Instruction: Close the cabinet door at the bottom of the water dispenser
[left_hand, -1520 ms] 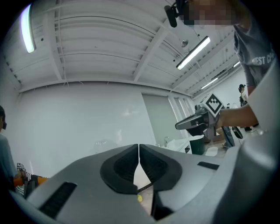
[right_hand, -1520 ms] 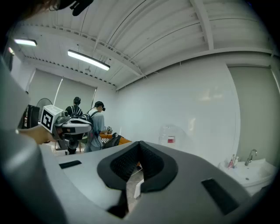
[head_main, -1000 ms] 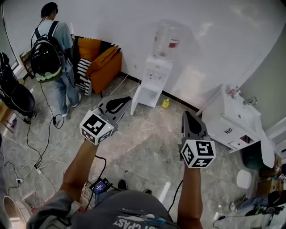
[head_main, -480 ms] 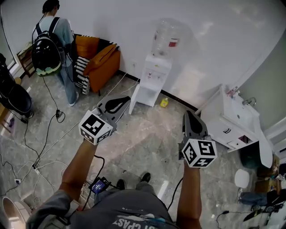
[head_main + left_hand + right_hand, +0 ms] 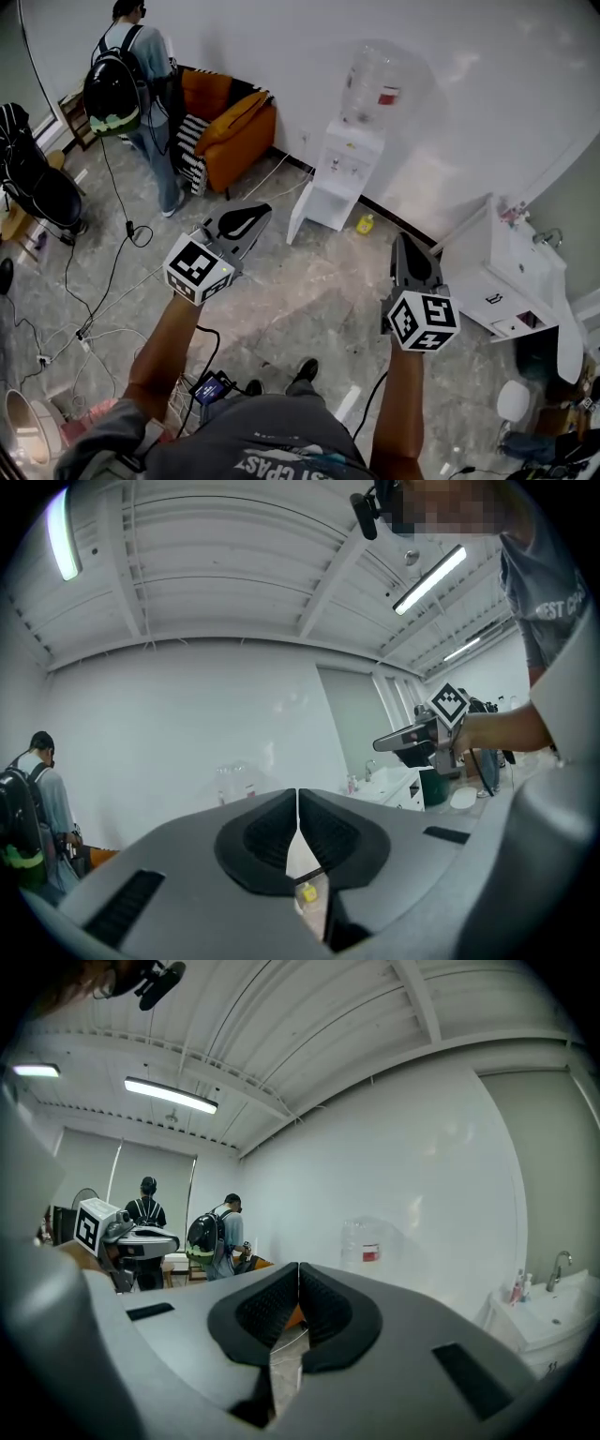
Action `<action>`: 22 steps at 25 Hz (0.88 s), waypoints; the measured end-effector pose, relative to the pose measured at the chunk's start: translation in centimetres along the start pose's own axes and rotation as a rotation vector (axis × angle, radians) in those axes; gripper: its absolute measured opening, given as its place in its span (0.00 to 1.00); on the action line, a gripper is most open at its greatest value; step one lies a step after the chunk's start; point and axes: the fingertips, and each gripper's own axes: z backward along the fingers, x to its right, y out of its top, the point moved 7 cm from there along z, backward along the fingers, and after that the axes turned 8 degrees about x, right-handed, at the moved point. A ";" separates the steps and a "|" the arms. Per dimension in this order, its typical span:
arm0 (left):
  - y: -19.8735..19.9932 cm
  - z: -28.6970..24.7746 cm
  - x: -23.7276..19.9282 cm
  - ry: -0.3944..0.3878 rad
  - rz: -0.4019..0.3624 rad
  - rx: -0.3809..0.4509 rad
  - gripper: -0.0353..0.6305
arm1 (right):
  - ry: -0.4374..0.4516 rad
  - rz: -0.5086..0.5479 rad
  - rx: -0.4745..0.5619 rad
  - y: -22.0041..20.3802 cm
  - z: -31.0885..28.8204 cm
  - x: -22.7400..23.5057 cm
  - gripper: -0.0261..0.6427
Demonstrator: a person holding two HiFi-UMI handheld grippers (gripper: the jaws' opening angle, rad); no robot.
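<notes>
While both grippers hang well apart from it, water dispenser point(image 5: 349, 169) stands upright against white wall point(image 5: 487, 103): long axis vertical, bottle point(image 5: 375, 82) on top, front facing room. Cabinet door point(image 5: 298, 214) at base swung open, on sofa point(image 5: 239, 141) side. Left gripper point(image 5: 261, 210) jaws together, empty; right gripper point(image 5: 402, 240) likewise. Grey stone floor point(image 5: 309, 300), cables point(image 5: 89, 309), sink cabinet point(image 5: 502, 272).

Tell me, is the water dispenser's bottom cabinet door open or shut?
Open: the cabinet door stands swung out from the base of the water dispenser.
</notes>
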 end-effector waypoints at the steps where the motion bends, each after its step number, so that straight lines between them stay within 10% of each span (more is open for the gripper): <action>1: -0.2 -0.6 -0.3 0.009 -0.001 -0.007 0.09 | 0.007 -0.005 0.000 -0.2 -0.8 0.7 0.08; 22: -2.9 -14.1 -1.6 0.147 -0.030 -0.109 0.09 | 0.155 -0.083 -0.020 -3.3 -12.7 14.6 0.08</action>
